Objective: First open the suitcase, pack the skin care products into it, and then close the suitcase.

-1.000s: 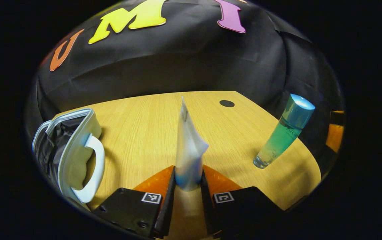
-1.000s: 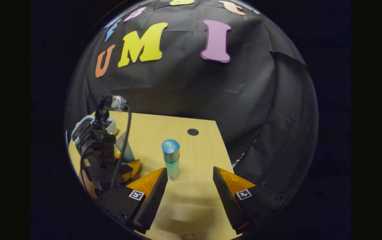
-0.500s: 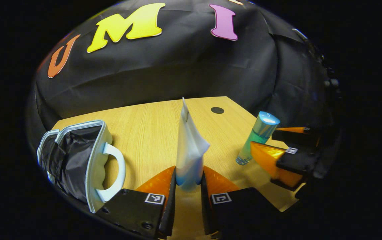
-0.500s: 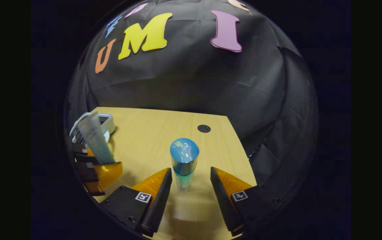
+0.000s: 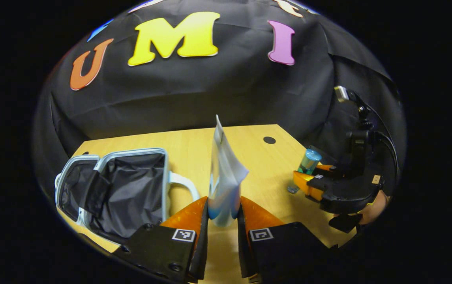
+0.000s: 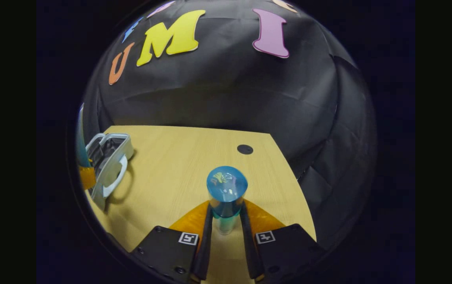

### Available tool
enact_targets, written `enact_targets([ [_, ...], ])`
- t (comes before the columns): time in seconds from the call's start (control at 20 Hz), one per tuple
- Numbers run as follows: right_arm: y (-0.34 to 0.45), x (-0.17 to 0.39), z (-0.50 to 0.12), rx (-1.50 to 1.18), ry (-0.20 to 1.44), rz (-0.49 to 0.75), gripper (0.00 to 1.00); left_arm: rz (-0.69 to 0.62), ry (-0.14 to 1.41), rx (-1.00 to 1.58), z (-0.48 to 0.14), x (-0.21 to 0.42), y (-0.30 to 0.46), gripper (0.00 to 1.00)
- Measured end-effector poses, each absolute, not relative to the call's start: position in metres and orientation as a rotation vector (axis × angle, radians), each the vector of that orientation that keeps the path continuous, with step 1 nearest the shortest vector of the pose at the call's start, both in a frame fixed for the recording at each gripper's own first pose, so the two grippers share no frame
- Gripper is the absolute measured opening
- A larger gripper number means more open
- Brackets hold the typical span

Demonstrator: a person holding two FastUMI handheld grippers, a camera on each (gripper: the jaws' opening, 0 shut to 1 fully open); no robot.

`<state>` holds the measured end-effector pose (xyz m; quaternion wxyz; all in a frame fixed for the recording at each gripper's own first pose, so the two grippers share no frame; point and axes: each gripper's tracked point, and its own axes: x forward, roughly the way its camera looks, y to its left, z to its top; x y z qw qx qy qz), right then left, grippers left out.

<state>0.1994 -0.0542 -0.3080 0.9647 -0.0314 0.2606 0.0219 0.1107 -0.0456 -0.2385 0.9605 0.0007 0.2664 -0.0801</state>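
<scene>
My left gripper (image 5: 222,215) is shut on a white and blue tube (image 5: 222,177), held upright above the wooden table (image 5: 194,146). To its left lies the small white suitcase (image 5: 119,189), open, its black lining showing and its handle toward the tube. My right gripper (image 6: 226,225) is shut on a blue-capped green bottle (image 6: 226,197) that stands upright on the table; the same gripper (image 5: 308,185) and bottle (image 5: 309,161) appear at the right in the left gripper view. In the right gripper view the suitcase (image 6: 109,165) is at the far left.
A dark round hole (image 6: 244,149) marks the table near its far right corner. The table's right edge (image 6: 293,185) runs close to the bottle. A hand (image 5: 372,209) holds the right gripper. Bare wood lies between the suitcase and the bottle.
My right gripper closed its fingers on the bottle. My left gripper, still holding the tube, rose and swung toward the suitcase, whose open inside now shows more fully.
</scene>
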Motion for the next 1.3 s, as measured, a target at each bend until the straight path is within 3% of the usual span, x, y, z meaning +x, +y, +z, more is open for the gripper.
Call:
enact_targets([
  [0.2,-0.013,0.158,-0.277,-0.035,0.534,0.073,0.35,-0.09,0.608,-0.005,-0.249,0.1,0.042,0.36],
  [0.5,0.065,0.104,-0.244,0.131,0.583,0.061,0.34,-0.037,0.885,-0.03,-0.322,0.081,0.148,0.36],
  [0.75,0.11,0.075,-0.228,0.073,0.558,0.076,0.35,-0.04,1.04,-0.025,-0.36,0.08,0.167,0.36],
  [1.2,0.147,0.056,-0.215,0.021,0.54,0.099,0.35,-0.048,1.052,0.015,-0.362,0.102,0.162,0.36],
  [1.25,0.149,0.056,-0.213,0.017,0.536,0.1,0.35,-0.048,1.05,0.01,-0.362,0.104,0.162,0.43],
  [1.3,0.15,0.057,-0.211,0.012,0.53,0.099,0.36,-0.049,1.053,0.004,-0.363,0.104,0.162,0.37],
])
